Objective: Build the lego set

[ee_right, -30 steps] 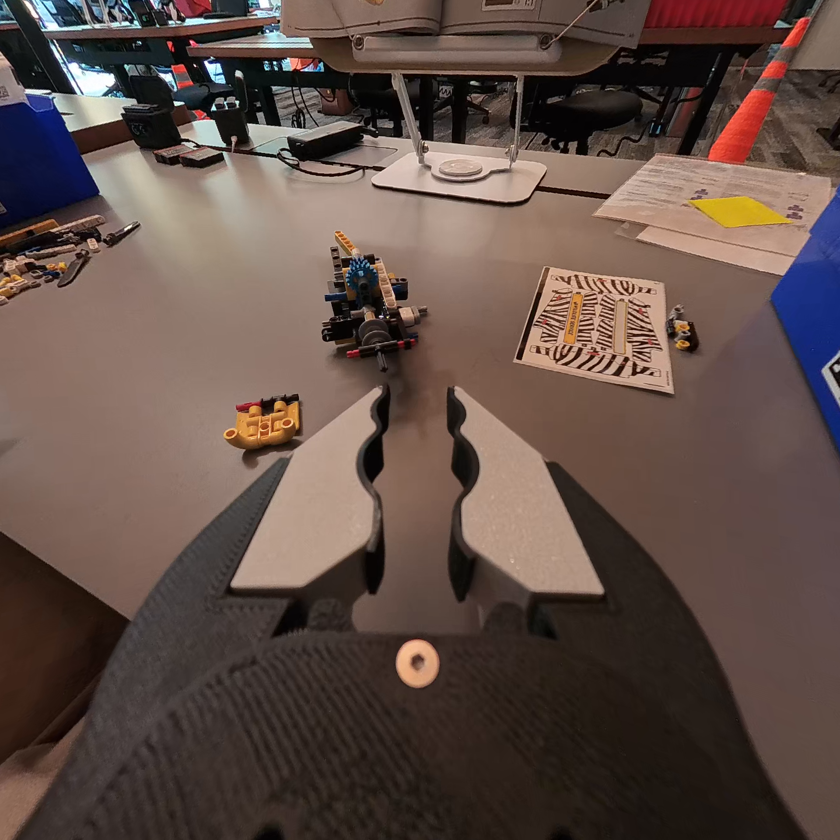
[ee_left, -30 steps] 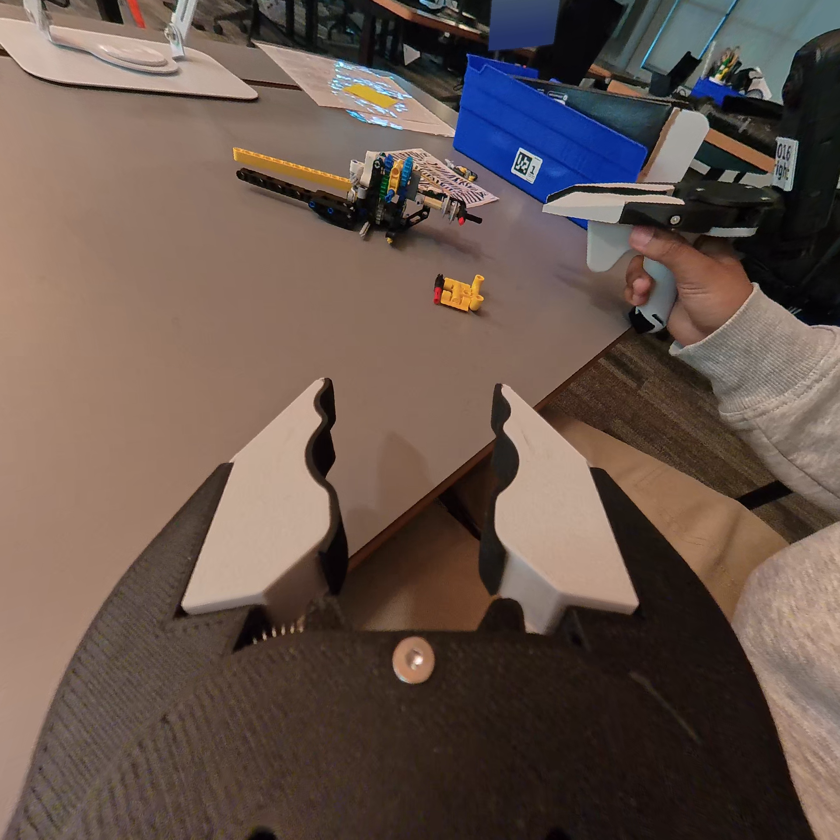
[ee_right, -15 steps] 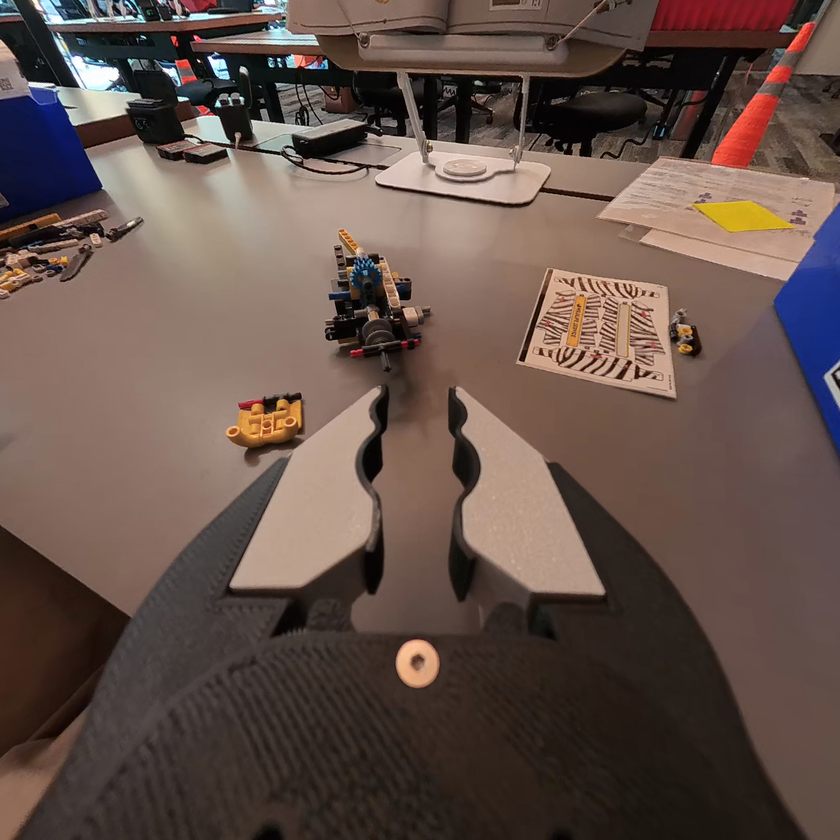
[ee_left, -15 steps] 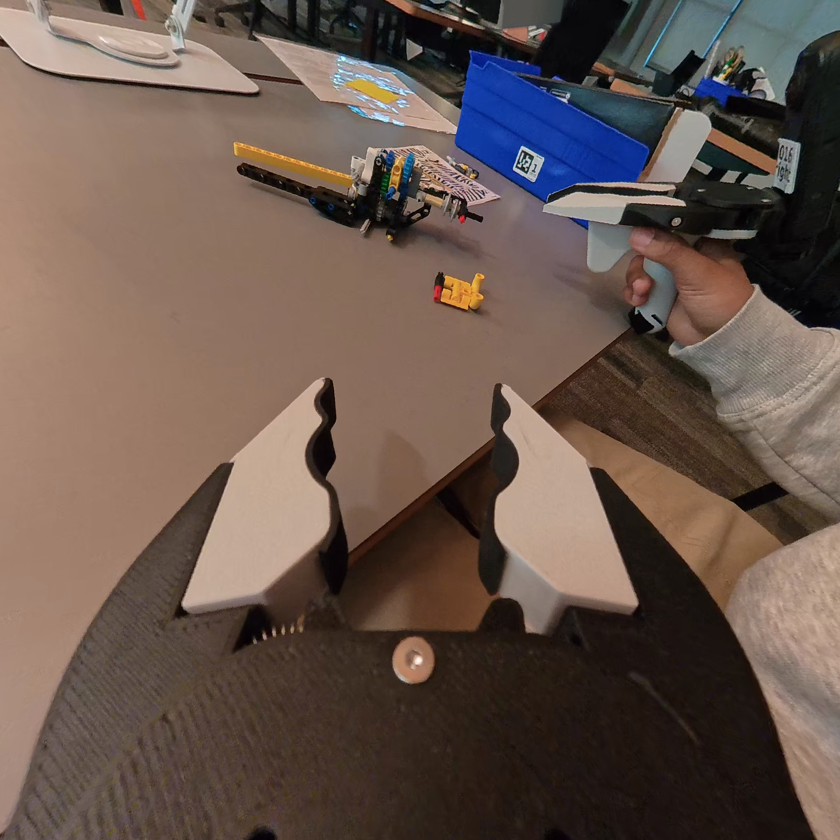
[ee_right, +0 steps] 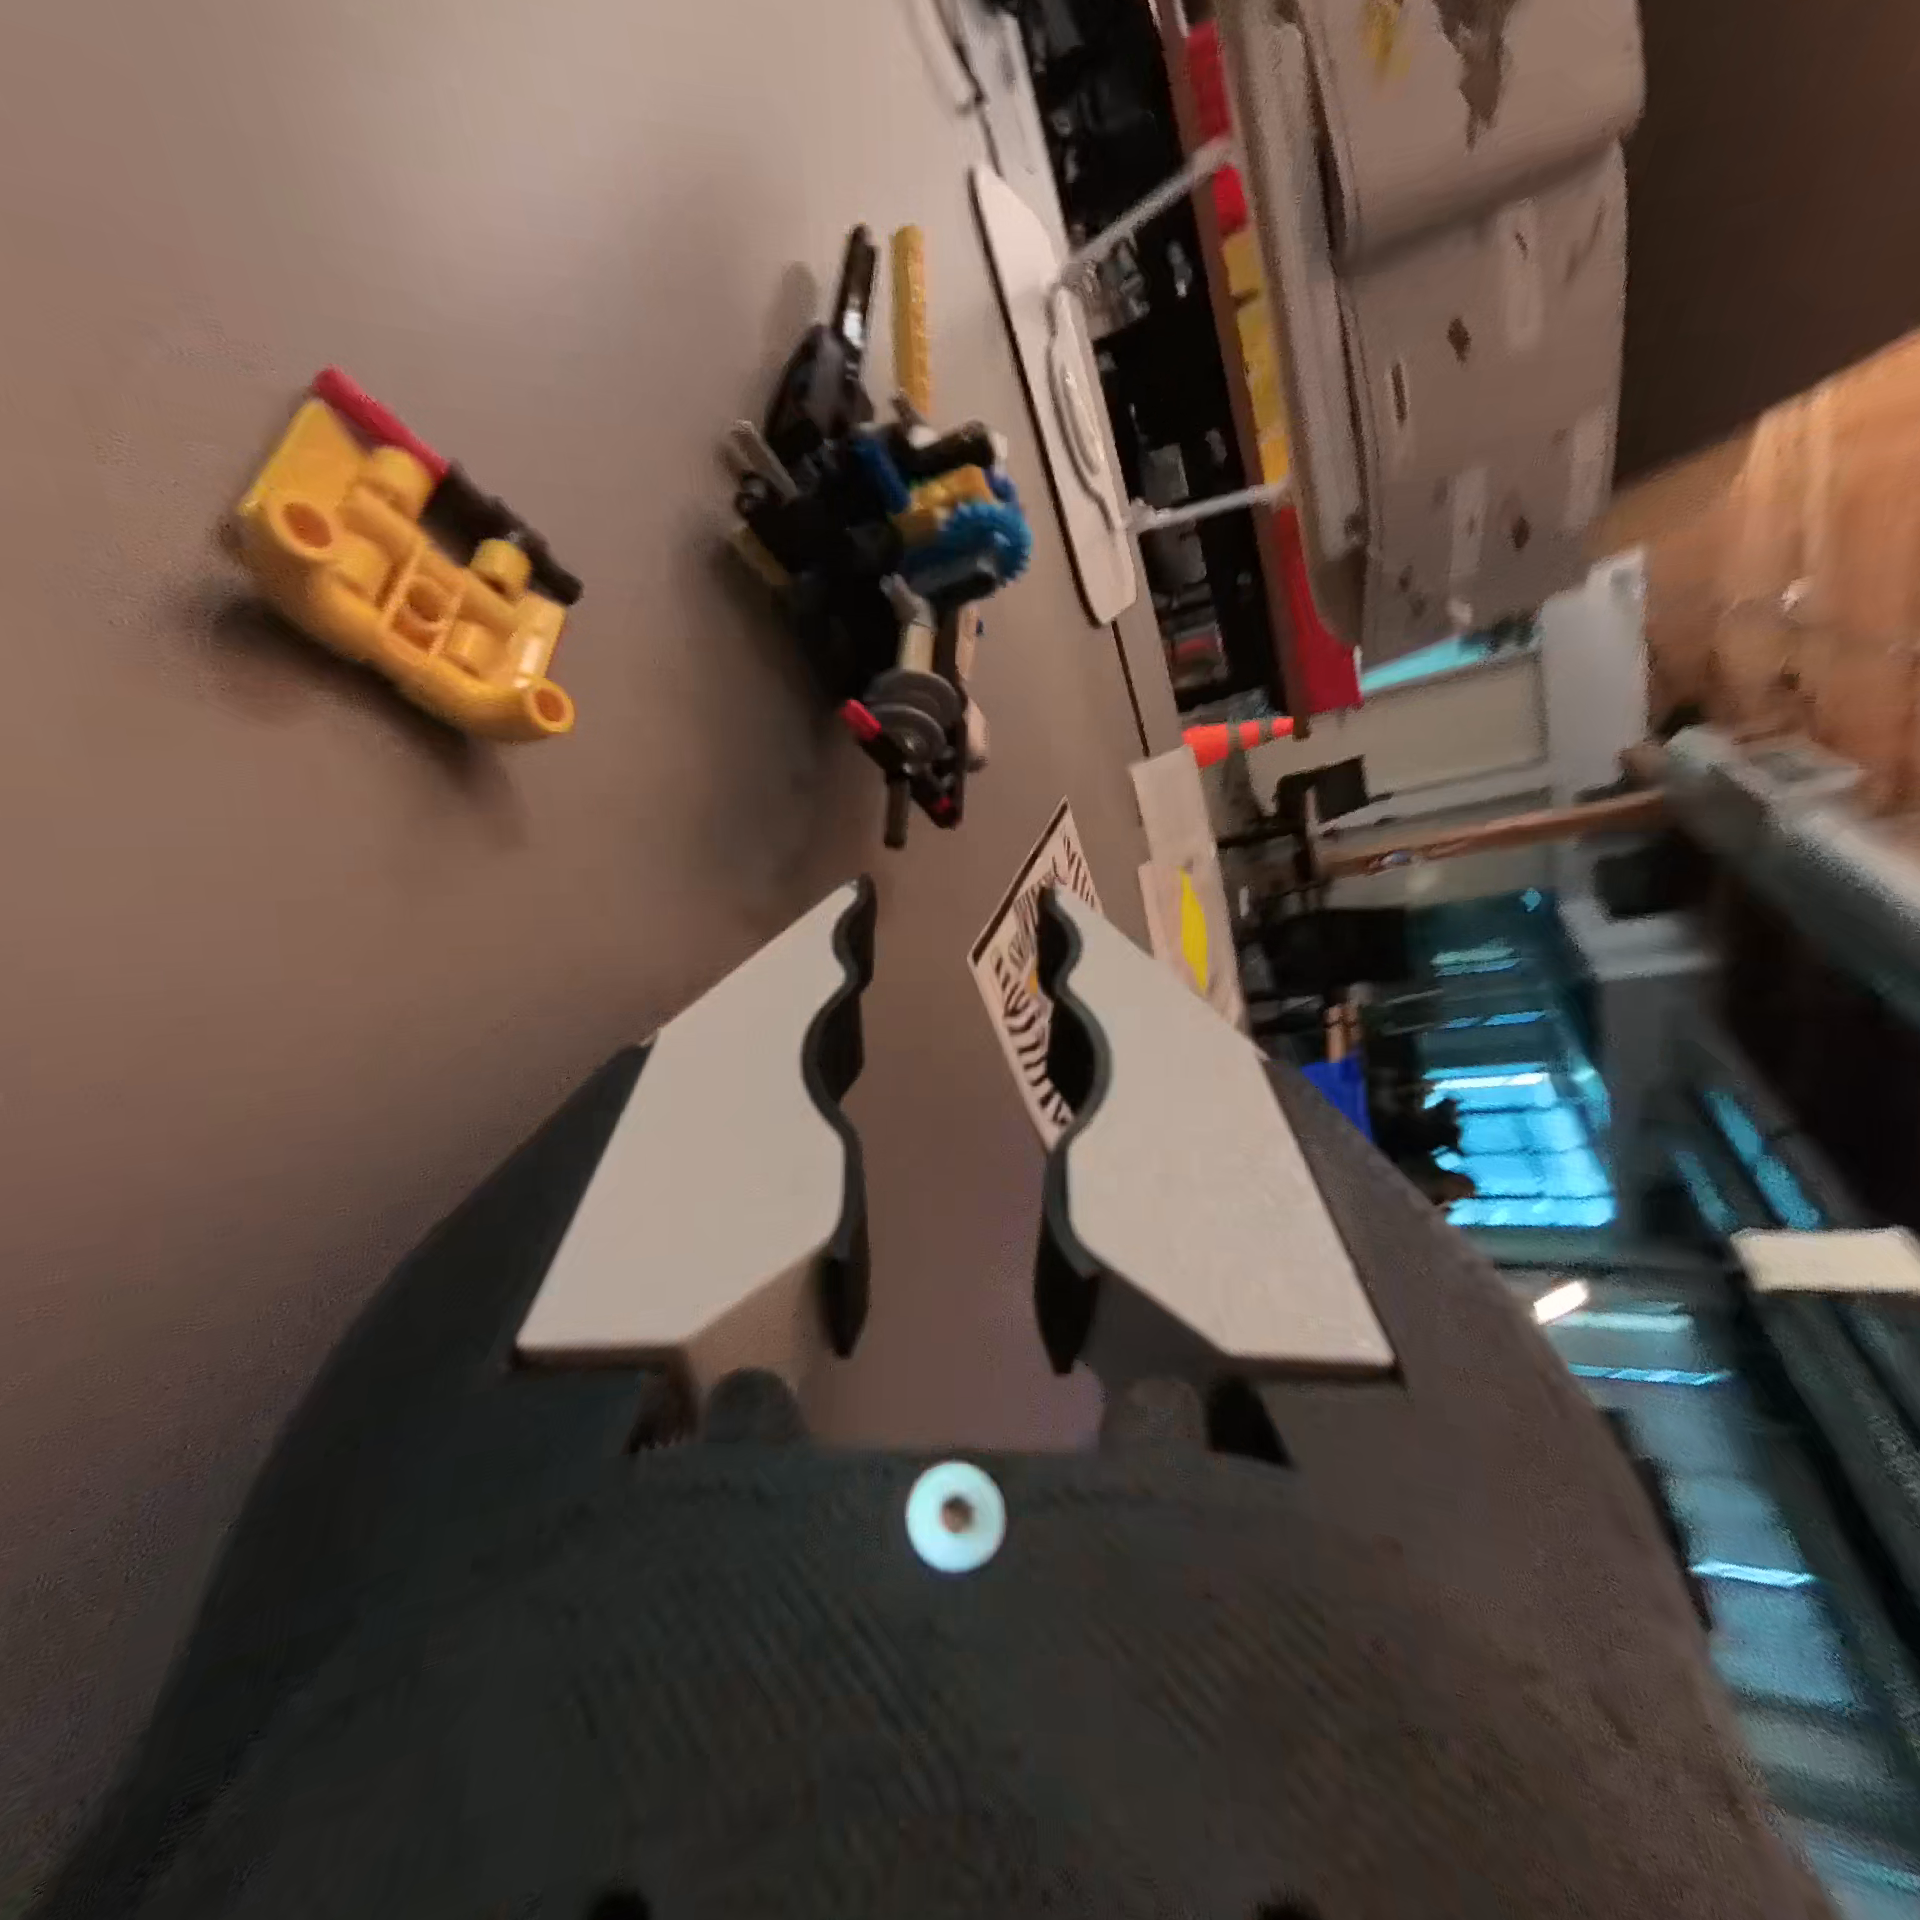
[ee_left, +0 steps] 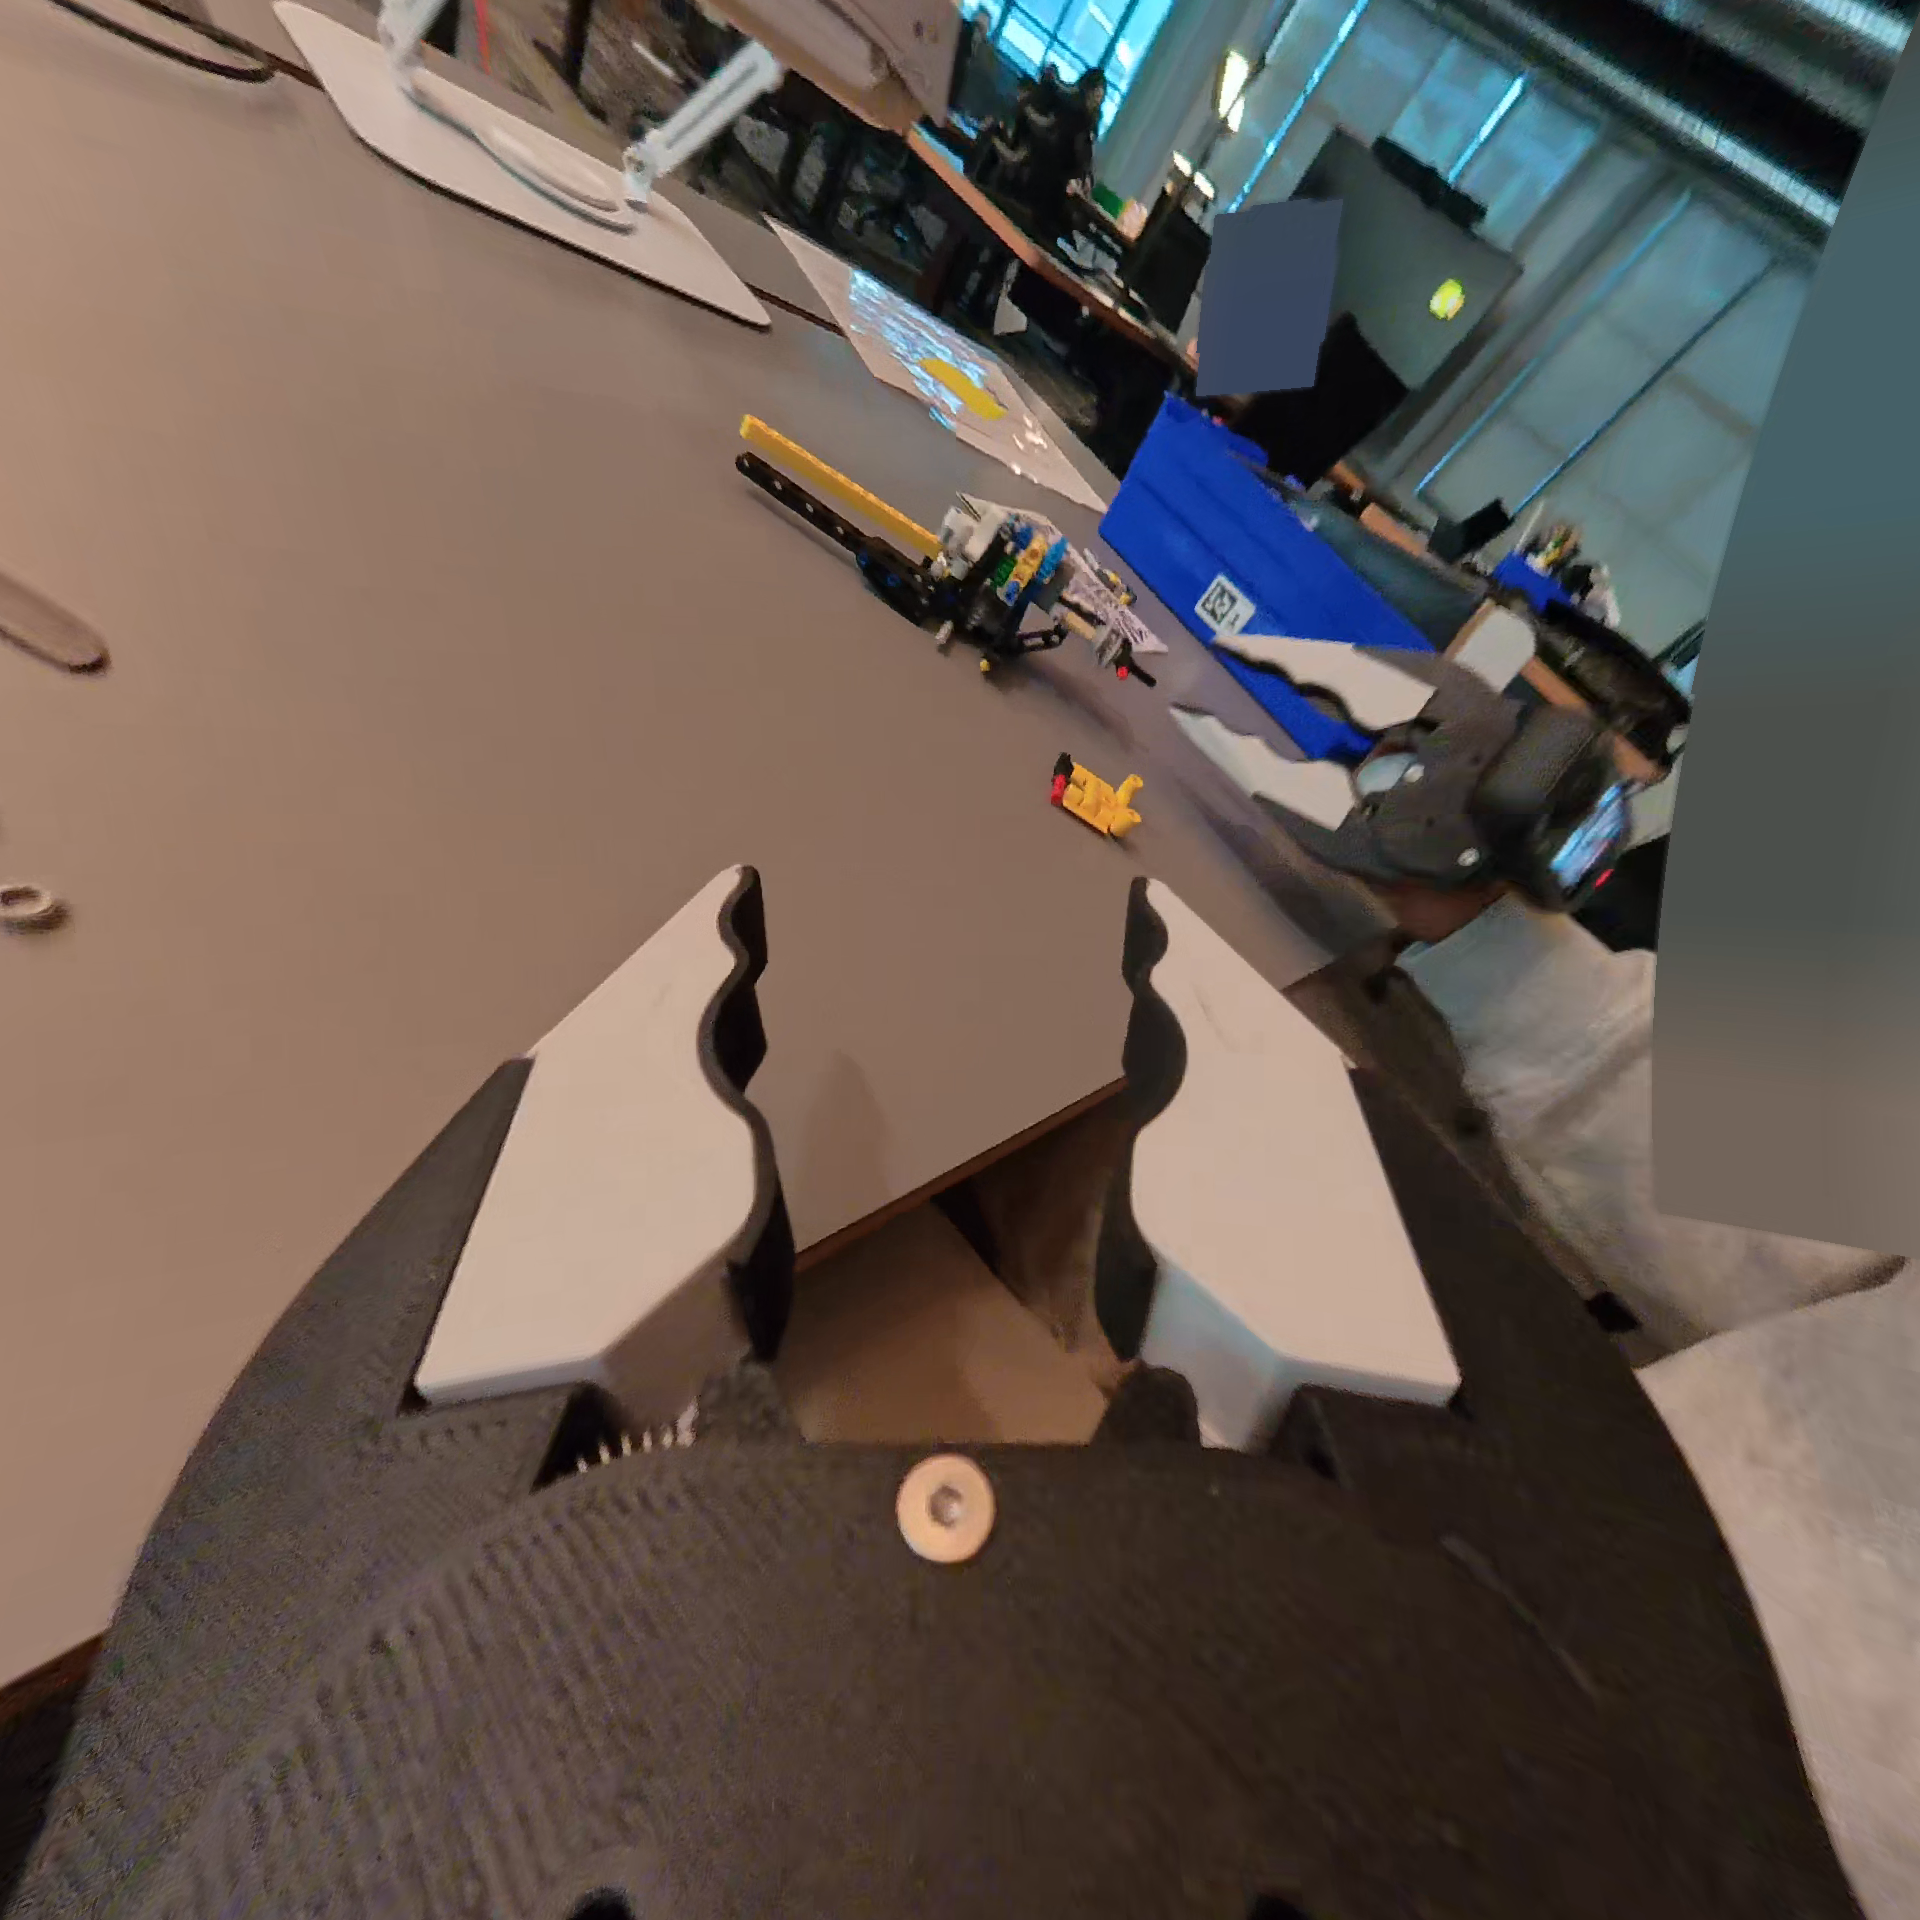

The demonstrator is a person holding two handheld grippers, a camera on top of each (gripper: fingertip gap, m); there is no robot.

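Observation:
A part-built lego model (ee_left: 977, 582) with long yellow and black beams lies on the grey table (ee_left: 416, 623); it also shows in the right wrist view (ee_right: 883, 540). A small yellow lego sub-assembly (ee_left: 1099, 795) with red and black pins lies nearer the table's edge, and shows in the right wrist view (ee_right: 416, 561). My left gripper (ee_left: 943, 894) is open and empty over the table's near edge. My right gripper (ee_right: 956, 914) is open and empty, rolled on its side, close to the table and a little short of both lego pieces. It also shows in the left wrist view (ee_left: 1309, 707).
A zebra-striped sticker sheet (ee_right: 1023, 935) lies beside the model. A blue bin (ee_left: 1247, 582) stands beyond it. A white book-stand base (ee_left: 540, 197) and papers (ee_left: 935, 364) are at the back. A small ring-shaped part (ee_left: 31, 904) lies at the far left. Spacing between my two grippers at the tips: around 30 cm.
My right gripper has rolled onto its side, dropped toward the table, moved closer to the lego pieces and opened wider. My left gripper has tilted and shifted; its jaws stay open.

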